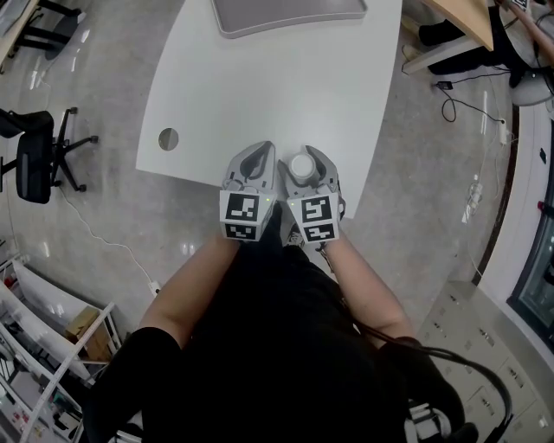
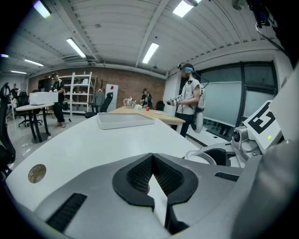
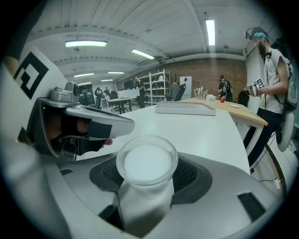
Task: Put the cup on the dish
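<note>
My right gripper (image 1: 302, 159) is shut on a small white cup (image 1: 301, 164) just above the front edge of the white table (image 1: 277, 86). In the right gripper view the cup (image 3: 146, 163) stands upright between the jaws of that gripper (image 3: 147, 156), its round rim facing the camera. My left gripper (image 1: 260, 149) sits right beside it on the left, shut with nothing in it; its jaws (image 2: 152, 158) meet at the tips. The dish, a grey tray (image 1: 290, 16), lies at the table's far end, also seen as a tray (image 2: 125, 120) and tray (image 3: 186, 108).
A round cable hole (image 1: 168, 138) marks the table's left front corner. A black office chair (image 1: 39, 160) stands on the floor at left, shelving (image 1: 43, 346) at bottom left, a wooden table (image 1: 463, 22) at top right. A person (image 3: 271, 65) stands to the right.
</note>
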The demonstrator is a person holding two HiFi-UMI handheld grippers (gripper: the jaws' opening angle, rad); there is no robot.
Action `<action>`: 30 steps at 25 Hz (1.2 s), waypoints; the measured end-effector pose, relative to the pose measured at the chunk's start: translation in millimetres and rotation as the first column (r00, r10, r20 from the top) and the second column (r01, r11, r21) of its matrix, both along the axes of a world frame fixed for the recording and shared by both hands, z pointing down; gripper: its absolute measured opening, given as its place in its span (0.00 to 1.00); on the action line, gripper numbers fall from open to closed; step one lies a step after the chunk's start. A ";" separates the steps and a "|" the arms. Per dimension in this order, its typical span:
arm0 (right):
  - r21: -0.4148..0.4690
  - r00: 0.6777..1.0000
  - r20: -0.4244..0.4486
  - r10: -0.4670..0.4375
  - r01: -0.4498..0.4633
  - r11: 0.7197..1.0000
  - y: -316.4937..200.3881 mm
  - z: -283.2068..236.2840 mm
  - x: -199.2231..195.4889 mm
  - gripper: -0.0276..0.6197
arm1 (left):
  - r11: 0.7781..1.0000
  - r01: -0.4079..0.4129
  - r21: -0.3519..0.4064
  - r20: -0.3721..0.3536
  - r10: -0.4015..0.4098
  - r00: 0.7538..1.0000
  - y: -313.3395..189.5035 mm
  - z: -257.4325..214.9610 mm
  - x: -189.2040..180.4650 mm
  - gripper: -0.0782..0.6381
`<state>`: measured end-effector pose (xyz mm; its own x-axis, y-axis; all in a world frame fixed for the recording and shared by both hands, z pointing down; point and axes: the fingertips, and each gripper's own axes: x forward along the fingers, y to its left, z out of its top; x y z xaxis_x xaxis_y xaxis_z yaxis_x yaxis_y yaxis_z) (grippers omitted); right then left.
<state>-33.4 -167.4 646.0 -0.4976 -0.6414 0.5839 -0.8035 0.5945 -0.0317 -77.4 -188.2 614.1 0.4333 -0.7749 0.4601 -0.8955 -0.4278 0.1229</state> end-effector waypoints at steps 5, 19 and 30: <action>-0.001 1.000 0.000 -0.001 0.001 1.000 -5.4 1.3 2.5 0.42 | 1.000 -0.015 -0.005 -0.007 0.015 1.000 -9.6 3.6 3.3 0.11; 0.062 0.998 0.011 0.069 -0.070 0.996 -51.8 -76.5 -10.7 0.42 | 0.995 -0.073 0.071 -0.040 0.076 0.996 -50.4 -53.4 -11.4 0.10; 0.078 0.997 0.003 0.076 -0.076 0.994 -45.6 -139.1 -14.8 0.42 | 0.982 -0.094 0.164 -0.074 0.108 0.991 -52.1 -125.0 -12.7 0.11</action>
<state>-48.3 -212.9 506.8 -0.4456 -0.7207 0.5311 -0.8463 0.5325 0.0125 -90.1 -240.4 489.1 0.5443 -0.7859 0.2934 -0.8363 -0.5356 0.1168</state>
